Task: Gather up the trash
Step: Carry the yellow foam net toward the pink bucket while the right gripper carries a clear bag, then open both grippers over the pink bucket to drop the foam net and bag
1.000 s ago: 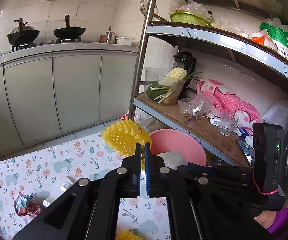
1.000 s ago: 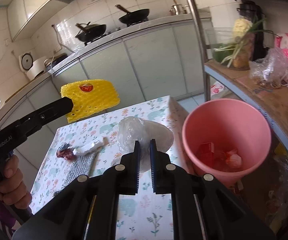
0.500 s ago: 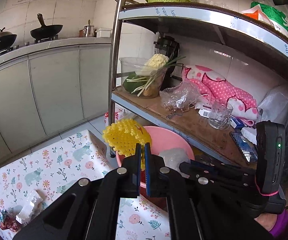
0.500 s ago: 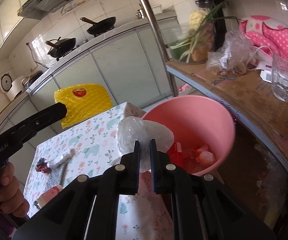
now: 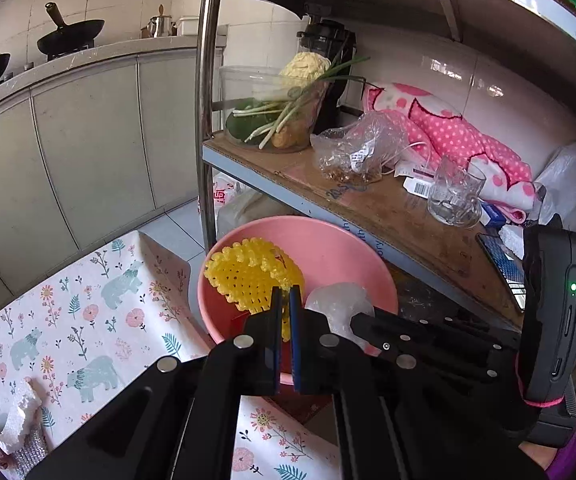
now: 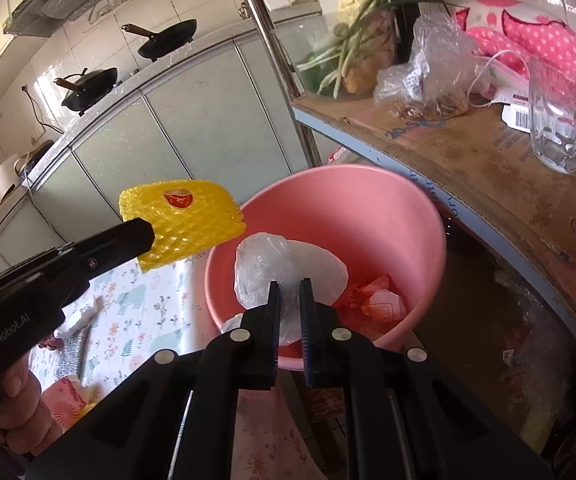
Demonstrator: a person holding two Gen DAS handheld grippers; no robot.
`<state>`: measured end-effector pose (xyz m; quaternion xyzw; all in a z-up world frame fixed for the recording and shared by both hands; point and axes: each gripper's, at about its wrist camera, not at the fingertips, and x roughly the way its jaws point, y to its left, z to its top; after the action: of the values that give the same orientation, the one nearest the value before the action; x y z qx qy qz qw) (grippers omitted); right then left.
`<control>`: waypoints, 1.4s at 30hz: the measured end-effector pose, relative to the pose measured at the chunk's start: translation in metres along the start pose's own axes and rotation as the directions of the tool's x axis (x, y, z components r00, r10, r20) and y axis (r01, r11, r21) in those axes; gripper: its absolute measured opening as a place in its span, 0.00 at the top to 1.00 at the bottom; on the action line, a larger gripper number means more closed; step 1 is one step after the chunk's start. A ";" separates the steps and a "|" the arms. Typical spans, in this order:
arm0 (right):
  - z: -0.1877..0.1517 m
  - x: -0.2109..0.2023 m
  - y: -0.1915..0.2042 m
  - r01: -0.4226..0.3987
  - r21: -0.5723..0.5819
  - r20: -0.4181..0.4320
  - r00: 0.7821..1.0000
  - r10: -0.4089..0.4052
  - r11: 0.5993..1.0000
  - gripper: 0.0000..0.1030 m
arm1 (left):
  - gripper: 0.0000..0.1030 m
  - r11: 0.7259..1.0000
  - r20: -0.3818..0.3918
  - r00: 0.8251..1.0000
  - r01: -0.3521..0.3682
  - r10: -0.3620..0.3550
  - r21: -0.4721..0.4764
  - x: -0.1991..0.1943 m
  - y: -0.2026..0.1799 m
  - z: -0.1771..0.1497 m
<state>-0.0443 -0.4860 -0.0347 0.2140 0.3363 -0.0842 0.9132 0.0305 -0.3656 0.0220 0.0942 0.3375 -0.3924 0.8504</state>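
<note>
Both grippers holding trash over the pink bucket [image 6: 428, 216].
Left gripper [image 5: 285, 300] clamps yellow foam net [image 5: 248, 276]; right gripper [image 6: 289, 294] clamps crumpled clear plastic bag [image 6: 284, 264], beside the table's corner [image 5: 144, 240].

Left gripper [image 5: 284, 294]: tilted downward, jaws clamped nearly together on a yellow foam net [image 5: 254, 276].
Right gripper [image 6: 288, 288]: tilted downward, jaws pinching a clear plastic bag [image 6: 284, 268].
Left hand [image 6: 20, 404]: wrapped around its handle, fingers curled.
Right hand [image 5: 560, 456]: mostly hidden, apparently gripping its handle.
</note>
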 end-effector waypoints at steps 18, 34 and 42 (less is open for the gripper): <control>-0.005 0.032 -0.010 0.069 -0.010 -0.064 0.996 -0.069 0.998 0.90 | 0.97 0.999 -0.114 0.993 -0.037 0.034 -0.023 0.054 0.009 -0.021; -0.001 0.044 -0.009 0.092 -0.036 -0.092 0.991 -0.095 0.995 0.85 | 0.72 0.994 -0.123 0.992 -0.026 0.012 -0.110 0.058 0.019 -0.016; -0.001 0.044 -0.003 0.088 -0.071 -0.079 0.992 -0.093 0.994 0.74 | 0.70 0.990 -0.103 0.995 -0.020 0.006 -0.140 0.046 0.027 -0.012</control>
<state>-0.0128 -0.4882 -0.0650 0.1710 0.3858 -0.1053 0.9005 0.0653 -0.3703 -0.0196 0.0561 0.4069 -0.3567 0.8391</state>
